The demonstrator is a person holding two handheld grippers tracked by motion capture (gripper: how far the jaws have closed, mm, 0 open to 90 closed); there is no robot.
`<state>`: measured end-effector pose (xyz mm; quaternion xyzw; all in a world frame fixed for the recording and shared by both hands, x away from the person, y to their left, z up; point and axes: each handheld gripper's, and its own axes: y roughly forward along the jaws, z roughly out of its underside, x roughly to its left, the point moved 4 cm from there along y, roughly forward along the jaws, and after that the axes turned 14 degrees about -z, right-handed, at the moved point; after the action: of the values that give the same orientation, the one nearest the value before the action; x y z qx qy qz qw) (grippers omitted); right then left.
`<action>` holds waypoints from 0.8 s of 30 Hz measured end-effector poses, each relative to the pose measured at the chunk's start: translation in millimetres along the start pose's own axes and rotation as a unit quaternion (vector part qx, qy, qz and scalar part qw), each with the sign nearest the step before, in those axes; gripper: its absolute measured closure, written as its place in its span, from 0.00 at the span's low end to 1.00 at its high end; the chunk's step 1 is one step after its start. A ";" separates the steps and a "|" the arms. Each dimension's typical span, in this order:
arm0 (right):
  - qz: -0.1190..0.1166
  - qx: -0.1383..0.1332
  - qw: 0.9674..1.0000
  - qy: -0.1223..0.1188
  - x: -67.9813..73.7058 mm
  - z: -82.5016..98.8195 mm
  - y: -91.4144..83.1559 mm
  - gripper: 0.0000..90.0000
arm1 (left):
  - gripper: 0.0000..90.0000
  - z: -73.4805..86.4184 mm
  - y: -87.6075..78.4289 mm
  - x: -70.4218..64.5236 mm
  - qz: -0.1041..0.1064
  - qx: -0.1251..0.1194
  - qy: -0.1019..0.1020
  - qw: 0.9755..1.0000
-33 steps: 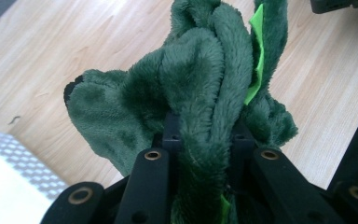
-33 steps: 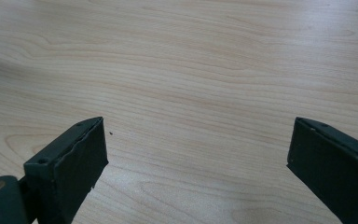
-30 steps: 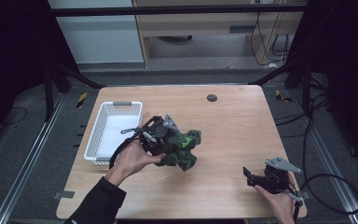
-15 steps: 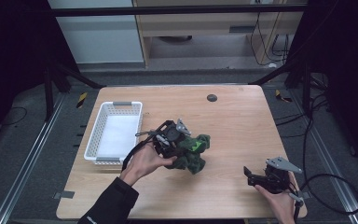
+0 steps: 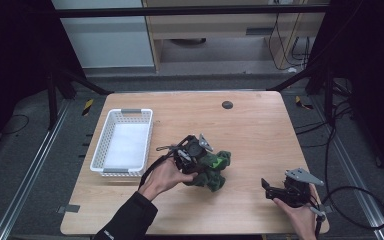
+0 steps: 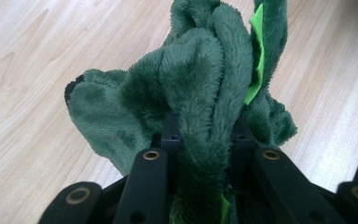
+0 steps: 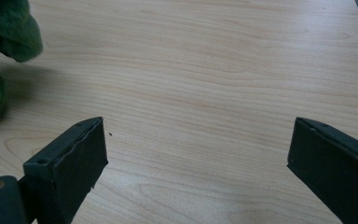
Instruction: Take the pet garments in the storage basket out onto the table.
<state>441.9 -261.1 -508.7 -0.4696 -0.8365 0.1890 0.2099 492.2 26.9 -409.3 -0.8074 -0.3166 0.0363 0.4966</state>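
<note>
Plush point(image 5: 212, 167): green, on table point(image 5: 250, 130), right of basket point(image 5: 122, 142)
Left gripper point(image 6: 204, 140): pinching plush
Right gripper point(image 7: 196, 154): spread wide, nothing between, near table edge

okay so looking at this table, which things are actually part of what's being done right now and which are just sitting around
In use:
- green plush toy, clamped in the left tongs
- white basket, beside the toy; probably part of the job
- right tongs, open, waiting near the table's front right corner

Just lying about:
- small dark round disc near the table's far edge
- cables on the floor to the right
</note>
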 end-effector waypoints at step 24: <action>0.001 0.001 1.000 -0.001 -0.1 0.2 0.2 0.05 | 0.51 16.2 21.2 -4.4 0.013 0.015 -0.008 1.000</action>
<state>442.0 -261.2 -509.0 -0.4701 -0.8360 0.1903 0.2093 492.7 30.6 -436.0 -0.8033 -0.3098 0.0537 0.5059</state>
